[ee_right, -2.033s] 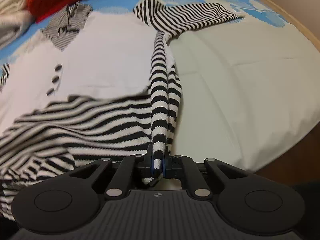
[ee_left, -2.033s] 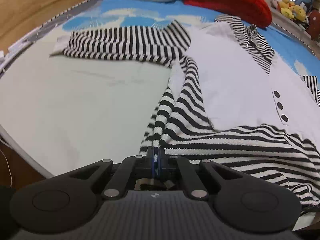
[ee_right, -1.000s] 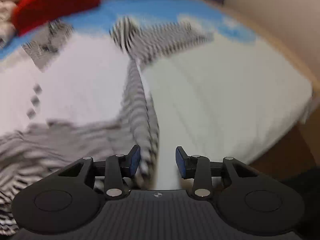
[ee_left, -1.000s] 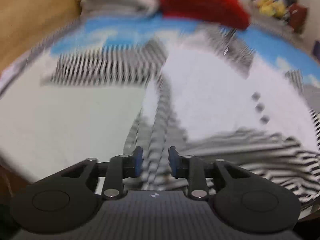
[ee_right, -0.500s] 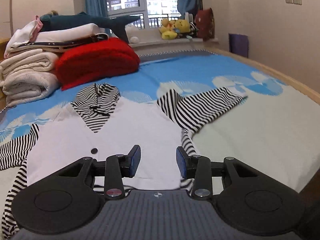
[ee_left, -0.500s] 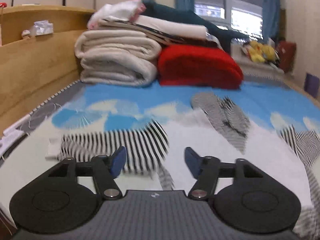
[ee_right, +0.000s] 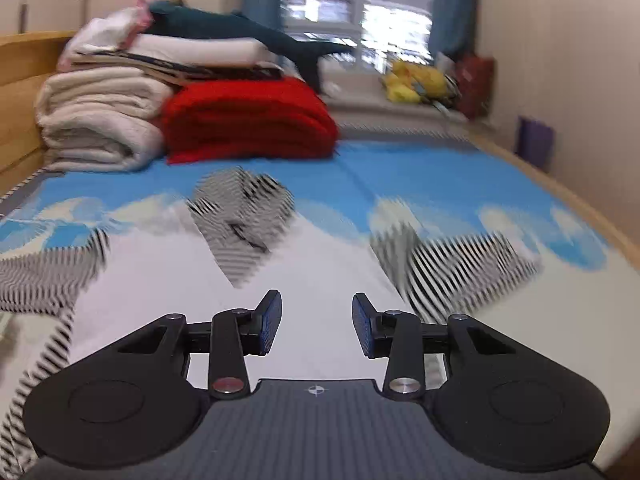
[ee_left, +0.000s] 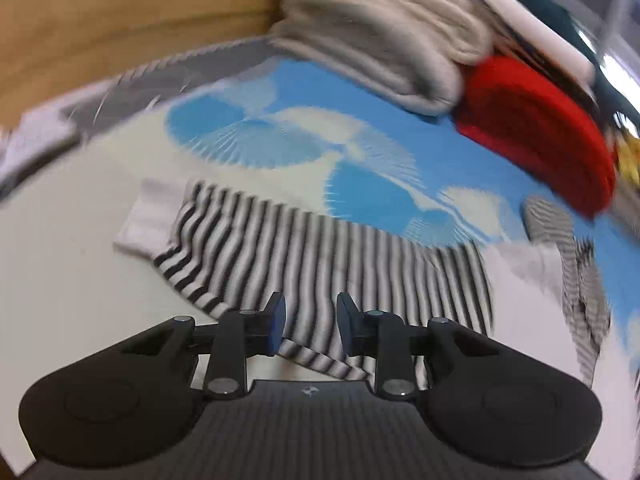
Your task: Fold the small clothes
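A small white top with black-and-white striped sleeves and collar lies spread on the bed. In the left wrist view its left sleeve (ee_left: 320,264) stretches out flat with a white cuff (ee_left: 152,220) at its end. My left gripper (ee_left: 311,326) is open and empty, low over that sleeve near its middle. In the right wrist view the white body (ee_right: 320,276) lies ahead, with the striped collar (ee_right: 240,208) beyond and the right sleeve (ee_right: 452,268) to the right. My right gripper (ee_right: 317,326) is open and empty above the white body.
Folded cream blankets (ee_right: 100,128) and a red blanket (ee_right: 248,120) are stacked at the head of the bed. A wooden bed frame (ee_left: 120,20) runs along the left. Plush toys (ee_right: 416,80) sit on the window sill. The bed's right edge (ee_right: 600,224) is near the right sleeve.
Both grippers let go of the striped hem sides, opened and lifted away. The left gripper has since swung left and down over the left sleeve; the right gripper moved forward over the body.
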The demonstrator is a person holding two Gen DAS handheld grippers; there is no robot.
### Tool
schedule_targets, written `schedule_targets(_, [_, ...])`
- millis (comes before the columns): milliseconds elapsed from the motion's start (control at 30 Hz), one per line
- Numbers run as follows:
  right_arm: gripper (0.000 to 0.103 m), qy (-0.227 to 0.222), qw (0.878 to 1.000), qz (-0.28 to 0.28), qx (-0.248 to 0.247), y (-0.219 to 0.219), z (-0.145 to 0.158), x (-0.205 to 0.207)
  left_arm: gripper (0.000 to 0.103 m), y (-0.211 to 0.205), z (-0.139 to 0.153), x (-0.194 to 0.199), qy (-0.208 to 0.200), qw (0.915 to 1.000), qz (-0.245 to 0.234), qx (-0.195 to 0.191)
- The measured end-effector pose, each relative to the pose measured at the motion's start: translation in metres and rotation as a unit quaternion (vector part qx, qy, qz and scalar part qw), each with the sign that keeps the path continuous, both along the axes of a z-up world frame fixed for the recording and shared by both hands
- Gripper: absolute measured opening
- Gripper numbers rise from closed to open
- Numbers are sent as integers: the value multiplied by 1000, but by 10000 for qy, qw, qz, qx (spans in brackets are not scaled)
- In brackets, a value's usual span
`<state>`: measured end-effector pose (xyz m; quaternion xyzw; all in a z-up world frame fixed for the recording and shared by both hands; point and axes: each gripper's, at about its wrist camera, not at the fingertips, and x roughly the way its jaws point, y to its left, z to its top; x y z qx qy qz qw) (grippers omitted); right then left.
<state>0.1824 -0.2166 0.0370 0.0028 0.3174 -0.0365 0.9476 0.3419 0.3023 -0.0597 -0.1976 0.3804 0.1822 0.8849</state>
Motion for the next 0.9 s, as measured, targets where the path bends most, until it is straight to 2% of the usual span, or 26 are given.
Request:
schedule_targets(133, [43, -243, 9981, 502, 248, 22, 19, 57, 31, 52, -15, 1, 99, 9963, 730, -448])
schedule_targets(233, [43, -354, 9941, 919, 461, 38, 22, 95, 31, 88, -32, -8, 165, 9867, 1296, -966])
schedule_targets(333, [41, -355, 9879, 1390, 591, 53, 8, 120, 31, 113, -45, -18, 166, 9757, 1727, -1335])
schedule_targets(400, [35, -144, 9883, 1449, 447, 62, -9, 129, 31, 126, -50, -19, 121, 9712, 1910, -1417])
schedule_targets(433, [28, 37, 9896, 1378, 415, 65, -12, 134, 31, 129, -52, -19, 98, 9700, 1964, -1429])
schedule_targets(500, [26, 306, 9864, 1458, 691, 69, -16, 142, 31, 135, -56, -16, 42, 9673, 2050, -1489])
schedule_targets(567, [26, 254, 9826, 1663, 784, 70, -10, 142, 31, 136, -62, -9, 51, 9650, 2089, -1585])
schedule_targets(667, [26, -29, 9833, 1785, 346, 66, 2, 139, 30, 130, -61, 2, 76, 9687, 2038, -1416])
schedule_targets(733, [26, -80, 9846, 1714, 338, 57, 9, 144, 6, 119, -58, 12, 148, 9754, 1900, -1103])
schedule_targets(800, [26, -21, 9870, 1541, 446, 45, 12, 151, 5, 96, -43, 17, 249, 9818, 1831, -440])
schedule_targets(833, [26, 39, 9886, 1425, 476, 39, 12, 155, 5, 81, -32, 18, 129, 9839, 1765, -263])
schedule_targets(900, [26, 200, 9920, 1136, 509, 25, 10, 158, 5, 50, -7, 19, -283, 9884, 1457, -316])
